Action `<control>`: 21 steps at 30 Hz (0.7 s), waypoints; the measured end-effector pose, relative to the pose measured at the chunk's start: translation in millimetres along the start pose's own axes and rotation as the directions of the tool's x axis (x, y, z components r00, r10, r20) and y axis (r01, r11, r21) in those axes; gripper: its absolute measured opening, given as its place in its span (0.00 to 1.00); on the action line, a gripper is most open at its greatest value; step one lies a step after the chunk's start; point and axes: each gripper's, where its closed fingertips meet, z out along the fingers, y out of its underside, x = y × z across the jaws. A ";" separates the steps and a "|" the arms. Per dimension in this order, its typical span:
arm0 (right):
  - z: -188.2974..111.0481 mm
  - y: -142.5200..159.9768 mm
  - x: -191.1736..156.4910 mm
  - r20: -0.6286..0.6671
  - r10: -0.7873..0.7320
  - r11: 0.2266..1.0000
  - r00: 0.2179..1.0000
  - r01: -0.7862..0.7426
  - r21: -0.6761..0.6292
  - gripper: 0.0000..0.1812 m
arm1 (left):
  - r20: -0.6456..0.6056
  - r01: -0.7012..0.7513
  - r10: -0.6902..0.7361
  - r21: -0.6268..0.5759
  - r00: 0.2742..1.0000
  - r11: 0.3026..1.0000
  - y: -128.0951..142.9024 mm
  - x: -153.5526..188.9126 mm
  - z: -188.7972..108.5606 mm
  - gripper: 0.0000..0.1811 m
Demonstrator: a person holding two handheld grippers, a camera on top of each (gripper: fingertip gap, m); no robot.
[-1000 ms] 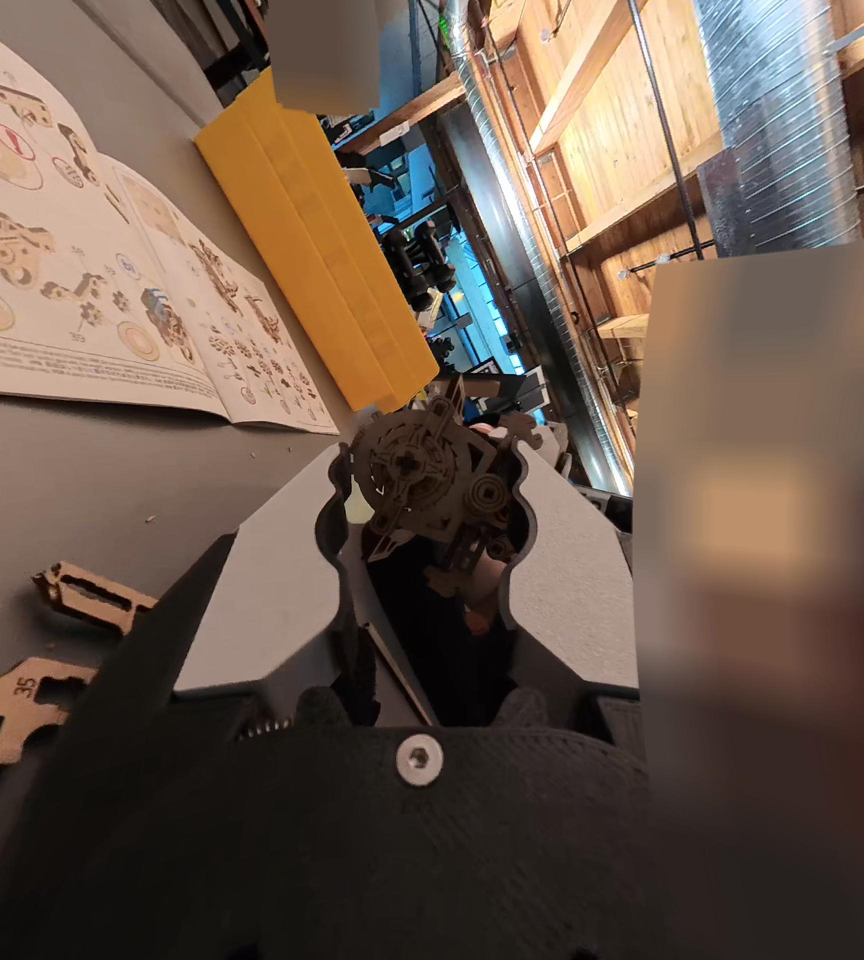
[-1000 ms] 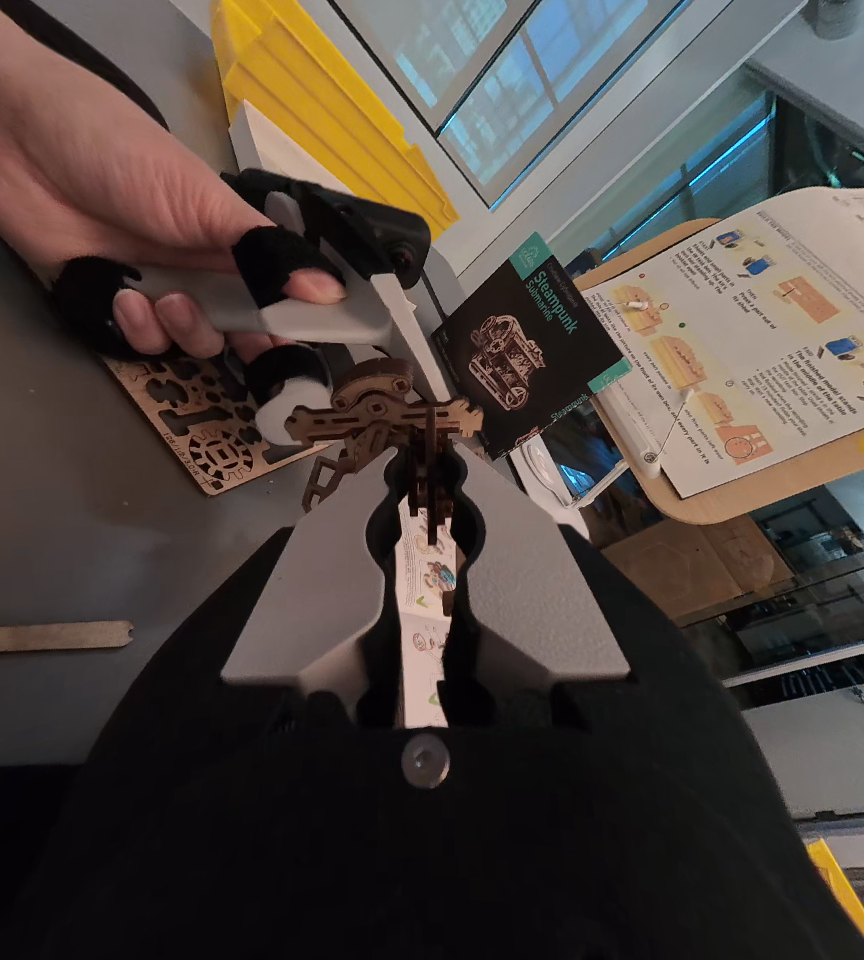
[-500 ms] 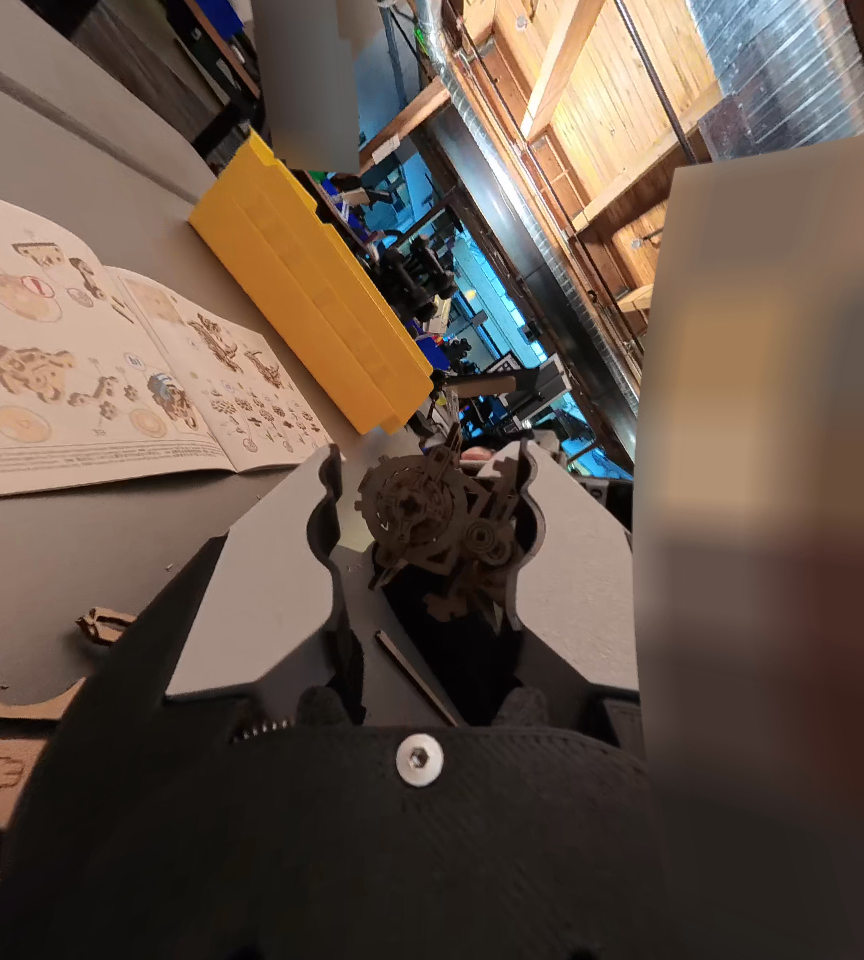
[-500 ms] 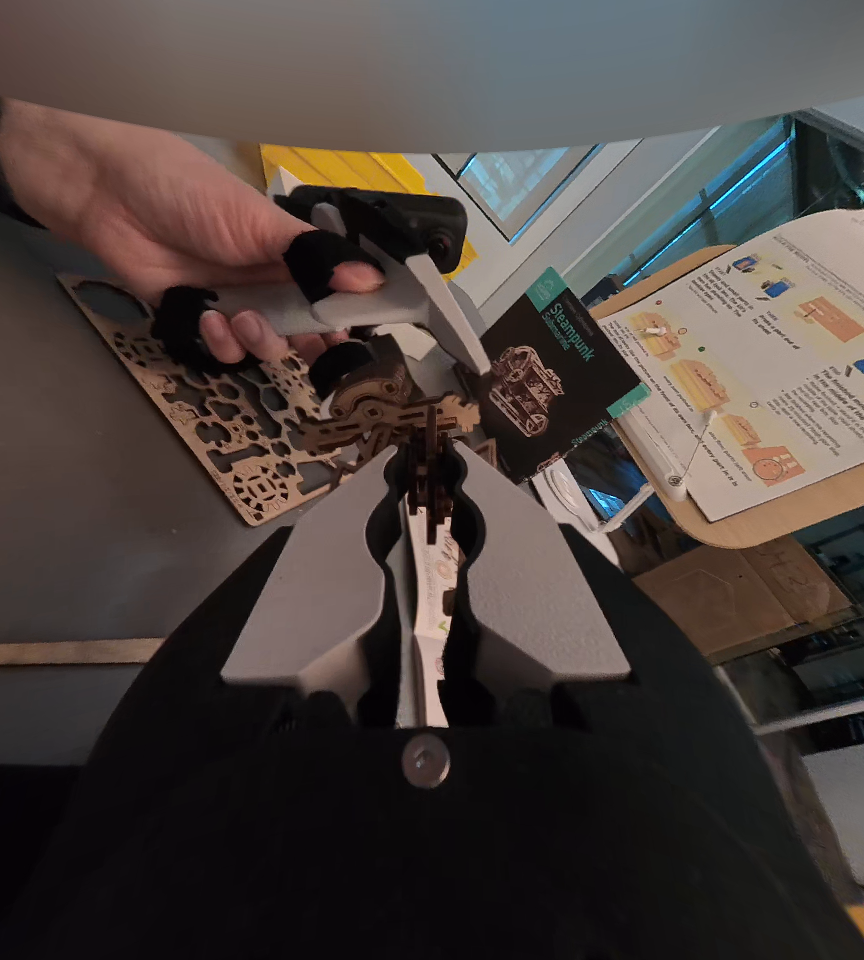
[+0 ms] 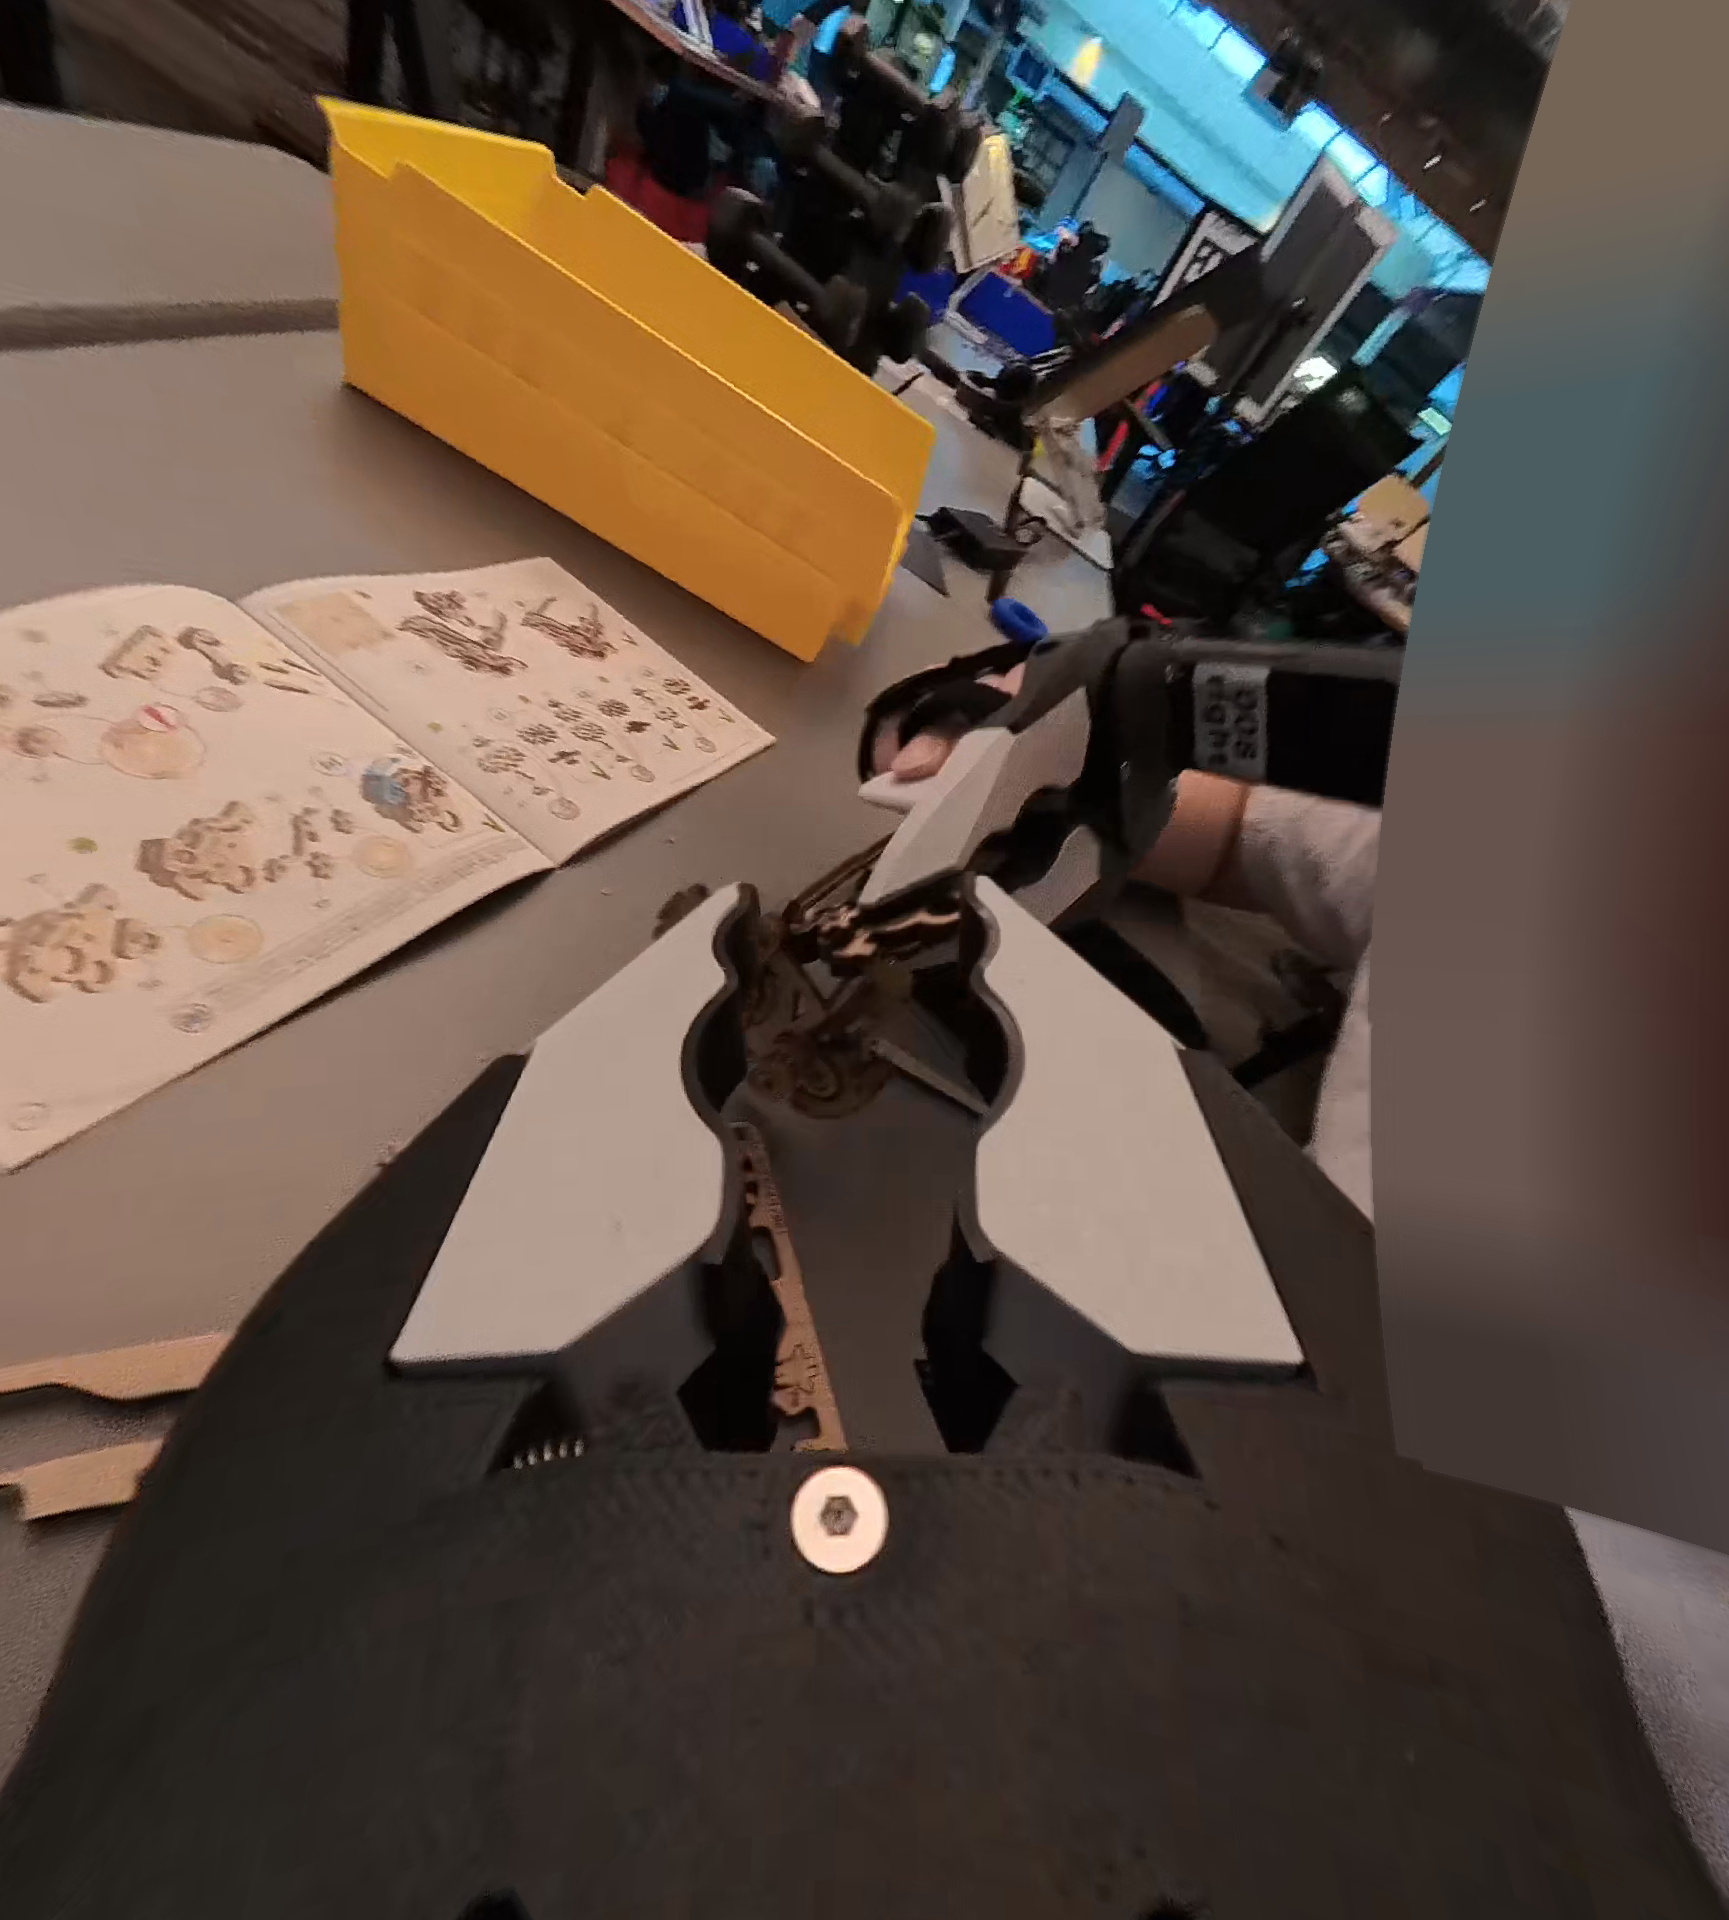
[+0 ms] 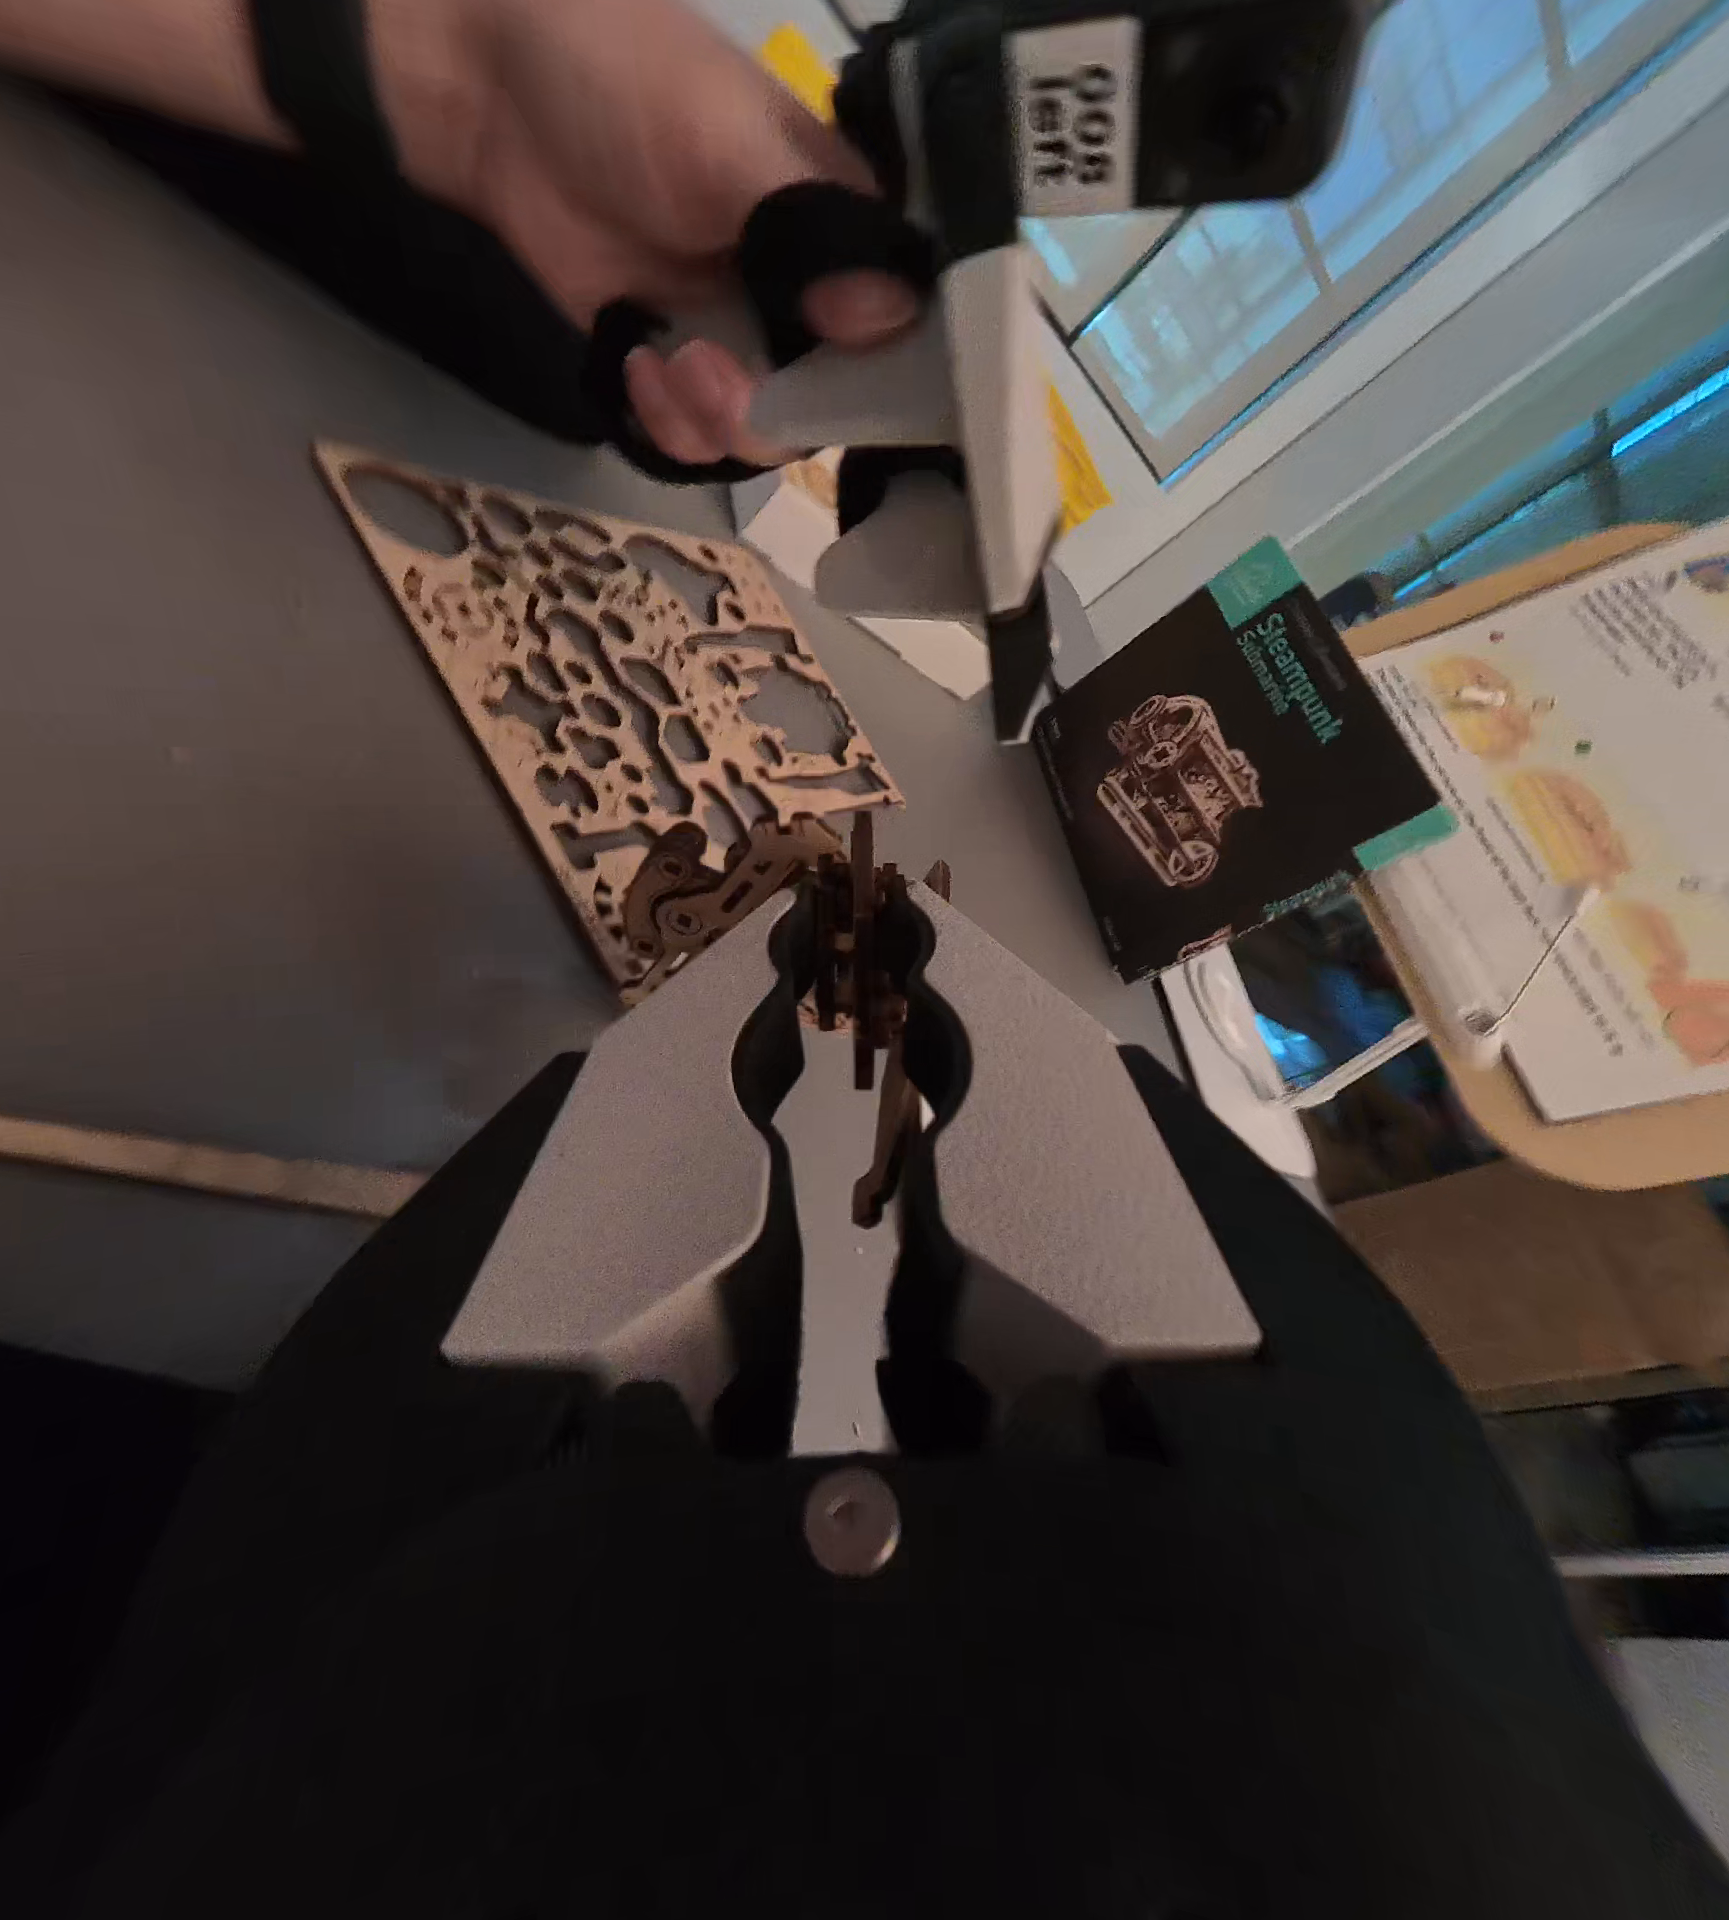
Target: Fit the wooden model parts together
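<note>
My right gripper [image 6: 855, 904] is shut on the dark wooden model assembly [image 6: 844, 935], a stack of gears and arms held edge-on above the grey table [image 6: 164, 831]. An arm of the model [image 6: 704, 894] sticks out to the left. My left gripper [image 5: 855, 914] is open and empty. In the right wrist view it [image 6: 1005, 582] hangs above and to the right of the model, apart from it. In the left wrist view the model [image 5: 860, 935] shows just beyond my fingertips, with the right gripper [image 5: 933, 821] on it.
A punched-out wooden parts sheet [image 6: 611, 707] lies flat behind the model. An open instruction booklet [image 5: 268, 790] and a yellow bin [image 5: 631, 416] are at the left. A black kit card [image 6: 1234, 769] and an instruction board [image 6: 1618, 810] stand at the right. Wooden strips [image 5: 29, 1382] lie near the table's front. The tips of one gripper are about 5 cm away from the tips of the other.
My left gripper has let go of the model and lifted away from it. Its view has swung down toward the table. The right gripper keeps hold of the model.
</note>
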 end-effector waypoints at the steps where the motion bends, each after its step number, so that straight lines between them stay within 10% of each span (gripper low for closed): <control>1: 0.3 1.8 -5.0 0.005 -0.054 0.998 0.999 0.054 -0.009 0.06 | -0.026 0.031 -0.031 -0.002 0.999 1.000 1.7 0.4 1.4 0.21; 21: -1.9 3.5 -34.5 -0.027 -0.538 0.843 0.843 0.538 -0.010 0.07 | -0.107 0.309 -0.313 -0.054 0.944 0.950 36.4 5.8 18.4 0.13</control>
